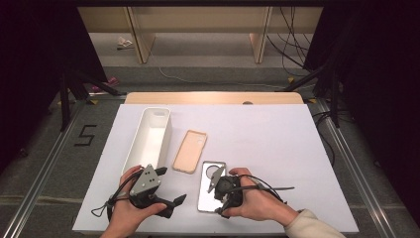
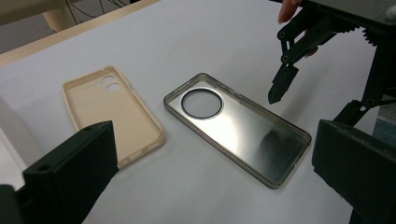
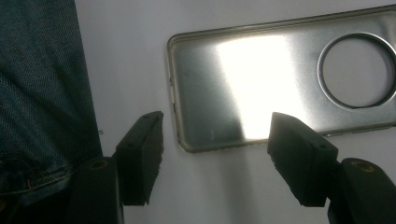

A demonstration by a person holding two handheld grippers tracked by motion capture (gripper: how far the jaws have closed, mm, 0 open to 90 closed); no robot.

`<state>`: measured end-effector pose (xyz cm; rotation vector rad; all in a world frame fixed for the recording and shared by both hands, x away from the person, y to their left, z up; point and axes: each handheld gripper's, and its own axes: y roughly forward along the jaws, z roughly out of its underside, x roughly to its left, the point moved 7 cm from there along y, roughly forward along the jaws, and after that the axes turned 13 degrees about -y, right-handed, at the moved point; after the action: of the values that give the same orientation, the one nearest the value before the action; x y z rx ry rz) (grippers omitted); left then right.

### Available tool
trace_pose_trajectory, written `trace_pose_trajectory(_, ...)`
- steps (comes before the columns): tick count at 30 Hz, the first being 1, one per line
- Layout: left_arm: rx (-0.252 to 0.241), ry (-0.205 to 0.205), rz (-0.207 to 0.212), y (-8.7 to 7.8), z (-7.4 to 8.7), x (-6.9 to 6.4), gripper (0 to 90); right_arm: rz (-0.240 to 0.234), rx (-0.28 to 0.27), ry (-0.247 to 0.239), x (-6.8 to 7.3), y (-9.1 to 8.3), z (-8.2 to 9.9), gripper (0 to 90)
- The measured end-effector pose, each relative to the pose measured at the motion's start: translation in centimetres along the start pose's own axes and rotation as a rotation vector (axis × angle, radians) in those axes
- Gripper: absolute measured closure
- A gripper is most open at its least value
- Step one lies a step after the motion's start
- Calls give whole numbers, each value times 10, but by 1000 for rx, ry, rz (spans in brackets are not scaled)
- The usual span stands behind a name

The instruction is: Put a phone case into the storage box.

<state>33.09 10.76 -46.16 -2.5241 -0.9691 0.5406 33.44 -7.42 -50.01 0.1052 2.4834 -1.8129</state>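
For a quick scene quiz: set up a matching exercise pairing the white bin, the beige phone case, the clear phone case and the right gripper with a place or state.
1. white bin
2. beige phone case
3. clear phone case
4. right gripper

A. open, above a case's end
B. between the other two items
C. nearest the right hand
D. farthest left on the table

Pairs: 1-D, 2-B, 3-C, 4-A

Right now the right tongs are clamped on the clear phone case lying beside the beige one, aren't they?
Not clamped. The right tongs are open, hanging just above the clear phone case without pressing it, as the right gripper view shows. The case does lie flat on the table beside the beige one.
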Motion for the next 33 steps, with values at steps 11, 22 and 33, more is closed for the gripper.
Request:
trace_pose_trajectory(11,5,4,1,0,1,0,0,-1,66,-51,1,12,-13,372)
trace_pose_trajectory(22,9,7,4,0,1,-1,0,0,134,-89,1,25,-16,404)
trace_pose_trajectory(33,14,13,7,0,2,-2,0,2,172,-118,2,30,-20,437)
